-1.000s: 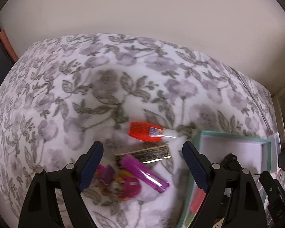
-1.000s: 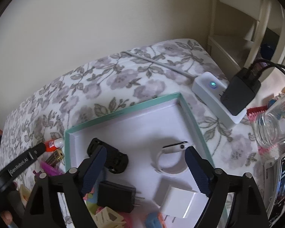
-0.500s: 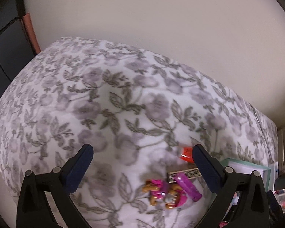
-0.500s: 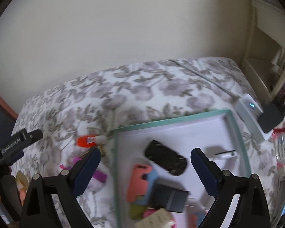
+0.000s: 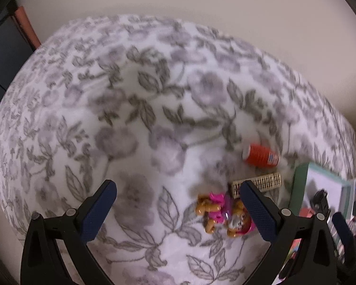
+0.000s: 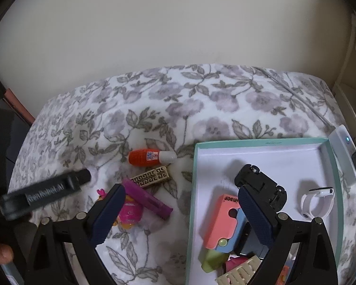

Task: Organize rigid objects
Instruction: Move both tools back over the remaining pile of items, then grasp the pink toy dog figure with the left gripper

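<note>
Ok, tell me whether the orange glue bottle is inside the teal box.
No, the orange glue bottle lies on the floral cloth, left of the teal box.

L gripper (image 5: pixel 178 209) jaws wide, R gripper (image 6: pixel 181 211) wide, both empty

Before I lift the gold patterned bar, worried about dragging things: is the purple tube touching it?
Touching, it seems. In the right wrist view the purple tube's upper end sits against the gold patterned bar's lower left edge, no cloth showing between.

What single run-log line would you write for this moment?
left claw: open, empty | right claw: open, empty | glue bottle, toy figure: on blanket | box: part-filled
</note>
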